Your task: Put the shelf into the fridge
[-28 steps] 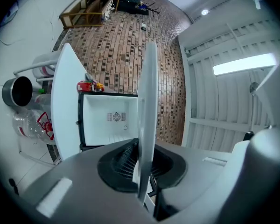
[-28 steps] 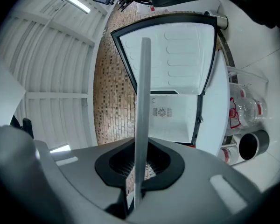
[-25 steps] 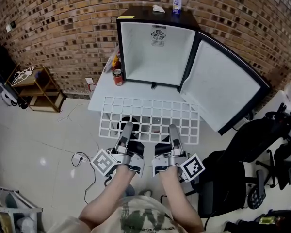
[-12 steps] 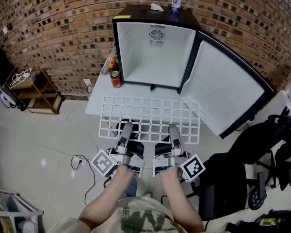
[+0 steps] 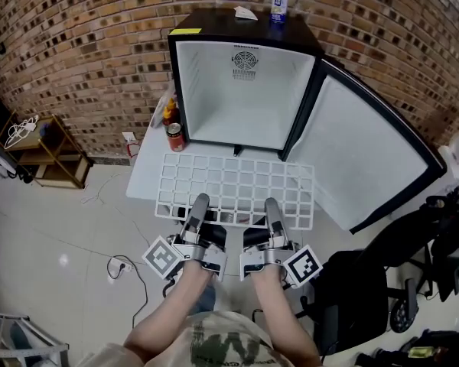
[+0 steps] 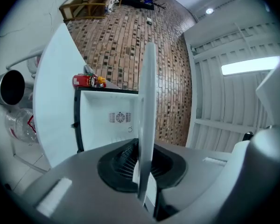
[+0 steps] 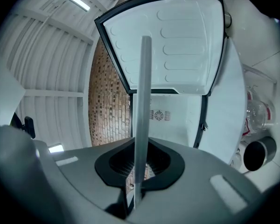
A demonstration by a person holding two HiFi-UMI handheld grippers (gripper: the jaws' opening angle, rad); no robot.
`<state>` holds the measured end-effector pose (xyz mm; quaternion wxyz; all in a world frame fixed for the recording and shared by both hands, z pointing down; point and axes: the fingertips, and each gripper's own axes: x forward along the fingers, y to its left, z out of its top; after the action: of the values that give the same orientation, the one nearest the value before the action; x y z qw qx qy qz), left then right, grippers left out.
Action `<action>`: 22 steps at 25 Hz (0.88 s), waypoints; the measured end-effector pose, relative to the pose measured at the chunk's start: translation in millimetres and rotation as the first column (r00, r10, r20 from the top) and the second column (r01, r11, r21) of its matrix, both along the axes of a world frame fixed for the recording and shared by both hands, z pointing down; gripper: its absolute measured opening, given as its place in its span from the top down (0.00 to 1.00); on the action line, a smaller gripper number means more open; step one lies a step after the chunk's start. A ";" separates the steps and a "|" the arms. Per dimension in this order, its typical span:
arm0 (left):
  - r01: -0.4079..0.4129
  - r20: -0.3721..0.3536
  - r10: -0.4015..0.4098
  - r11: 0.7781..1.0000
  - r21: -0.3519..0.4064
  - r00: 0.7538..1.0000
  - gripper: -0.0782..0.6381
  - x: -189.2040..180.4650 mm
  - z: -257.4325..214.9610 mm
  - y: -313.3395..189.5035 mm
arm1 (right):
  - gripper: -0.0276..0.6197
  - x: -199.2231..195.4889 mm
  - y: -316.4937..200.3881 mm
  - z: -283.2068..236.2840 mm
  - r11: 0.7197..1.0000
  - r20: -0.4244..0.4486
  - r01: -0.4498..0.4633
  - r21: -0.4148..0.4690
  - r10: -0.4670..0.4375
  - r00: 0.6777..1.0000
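Note:
A white wire shelf [image 5: 237,186] hangs level in front of the small black fridge [image 5: 245,82], whose white inside is bare and whose door [image 5: 363,159] stands swung out to the right. My left gripper [image 5: 197,203] is shut on the shelf's near edge left of centre. My right gripper [image 5: 271,205] is shut on the same edge right of centre. In the left gripper view the shelf [image 6: 147,120] runs edge-on out of the left gripper [image 6: 142,164] toward the fridge opening [image 6: 107,120]. In the right gripper view the shelf [image 7: 142,101] rises from the right gripper [image 7: 137,169], with the door [image 7: 177,41] beyond.
The fridge stands on a white table [image 5: 141,178], with a red can [image 5: 174,137] and a bottle [image 5: 169,113] at its left. A can [image 5: 279,4] is on the fridge top. A wooden rack [image 5: 50,151] is at the left, black chairs [image 5: 359,289] at the right, a cable [image 5: 122,266] on the floor.
Both grippers have carried the shelf forward toward the fridge, which now looks larger and nearer. The shelf's far edge is closer to the fridge opening. Both grips are unchanged.

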<state>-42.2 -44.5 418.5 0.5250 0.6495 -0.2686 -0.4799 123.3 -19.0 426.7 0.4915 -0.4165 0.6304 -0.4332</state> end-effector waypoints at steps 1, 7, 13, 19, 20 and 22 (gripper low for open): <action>-0.002 -0.001 0.002 1.000 -0.002 1.000 0.86 0.8 0.8 -6.4 | 0.92 1.0 -5.7 0.8 1.000 -0.004 -0.003 -0.003 0.003 1.000; -0.022 -0.009 0.021 1.000 -0.015 1.000 0.86 6.5 3.4 -40.6 | 0.92 5.8 -37.3 3.4 1.000 -0.010 -0.021 -0.018 0.021 1.000; -0.042 -0.009 0.042 0.999 -0.030 0.999 0.86 3.3 4.9 -73.8 | 0.92 2.2 -67.7 4.8 0.999 -0.010 -0.038 -0.032 0.038 0.999; -0.079 -0.015 0.079 0.996 -0.042 0.997 0.86 0.4 6.9 -115.1 | 0.91 -2.3 -103.3 6.0 0.996 -0.023 -0.072 -0.049 0.071 0.997; -0.086 -0.017 0.086 0.995 -0.044 0.996 0.86 0.1 7.5 -122.1 | 0.91 -2.9 -109.3 6.2 0.995 -0.026 -0.079 -0.052 0.078 0.997; -0.101 -0.018 0.101 0.994 -0.042 0.995 0.86 -0.1 8.1 -135.4 | 0.91 -3.5 -120.8 6.1 0.994 -0.029 -0.094 -0.055 0.093 0.995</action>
<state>-42.3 -179.9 426.6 0.5646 0.6470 -0.2415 -0.4520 119.8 -139.8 432.8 0.4909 -0.4649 0.6041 -0.4219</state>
